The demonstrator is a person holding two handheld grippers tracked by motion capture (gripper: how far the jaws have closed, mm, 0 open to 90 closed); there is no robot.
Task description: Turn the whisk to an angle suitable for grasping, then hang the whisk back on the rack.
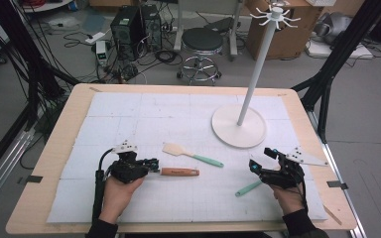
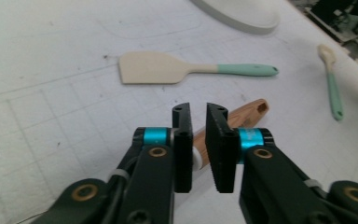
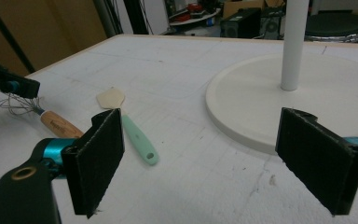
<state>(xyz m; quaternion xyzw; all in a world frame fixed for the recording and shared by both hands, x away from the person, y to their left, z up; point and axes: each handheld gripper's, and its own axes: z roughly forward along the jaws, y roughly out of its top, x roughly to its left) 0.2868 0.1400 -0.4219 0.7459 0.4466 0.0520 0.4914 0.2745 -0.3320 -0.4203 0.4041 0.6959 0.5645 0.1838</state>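
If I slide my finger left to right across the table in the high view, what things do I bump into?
left gripper → wooden-handled whisk → spatula → spoon → right gripper. The white stand's base overlaps these, so it is left out.

A lab or workshop: beyond the far edge of the wooden table (image 1: 54, 148) stand computer towers (image 1: 135, 25), tangled cables (image 1: 124, 64) on a grey floor, a swivel stool (image 1: 202, 42), cardboard boxes (image 1: 287, 34) and black rig frames (image 1: 337, 54)
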